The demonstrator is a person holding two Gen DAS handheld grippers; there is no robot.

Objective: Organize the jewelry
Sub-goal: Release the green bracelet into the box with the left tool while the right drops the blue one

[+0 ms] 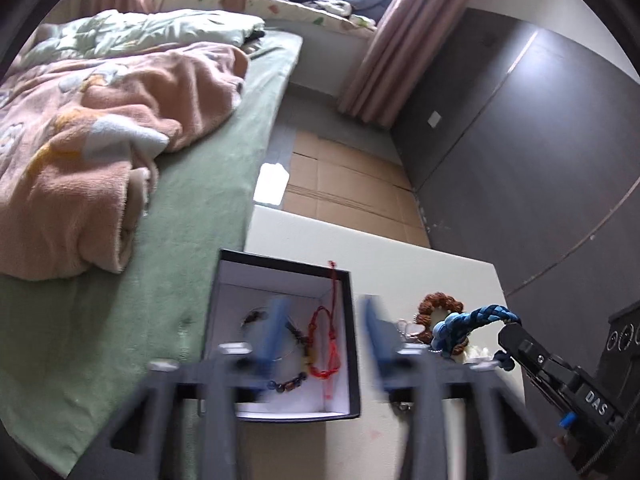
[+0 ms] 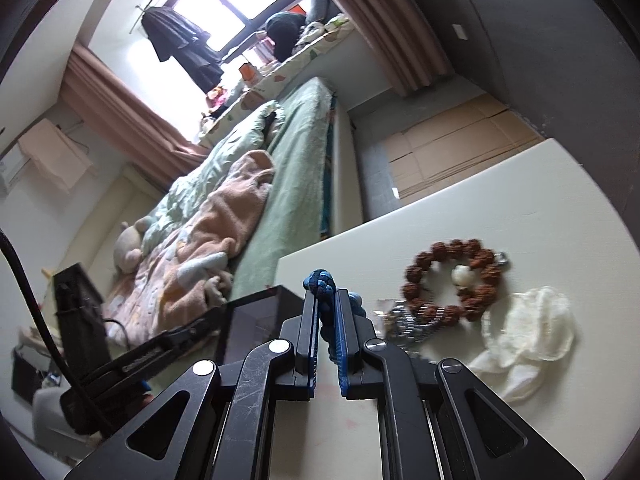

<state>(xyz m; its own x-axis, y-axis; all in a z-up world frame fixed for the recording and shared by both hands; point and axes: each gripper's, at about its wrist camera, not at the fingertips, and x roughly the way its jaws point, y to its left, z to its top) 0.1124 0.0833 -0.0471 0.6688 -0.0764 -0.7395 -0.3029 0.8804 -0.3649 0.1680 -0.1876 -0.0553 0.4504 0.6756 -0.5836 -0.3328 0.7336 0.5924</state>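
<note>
Plainly, "DAS" marks the right gripper (image 1: 510,330) body.

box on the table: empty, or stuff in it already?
Not empty. The open black box holds a red cord bracelet and a dark beaded bracelet on its white floor; no lid is on it.

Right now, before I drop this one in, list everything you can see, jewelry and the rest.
box: one, black, white inside, open on the table beside the bed
red cord bracelet: one, in the box
dark bead bracelet: one, in the box
blue braided bracelet: one, clamped in the right gripper
brown bead bracelet: one, on the table
white pouch: one, on the table
table: one, cream
bed: one, green sheet
blanket: one, pink
left gripper: open, empty, over the box
right gripper: shut
</note>
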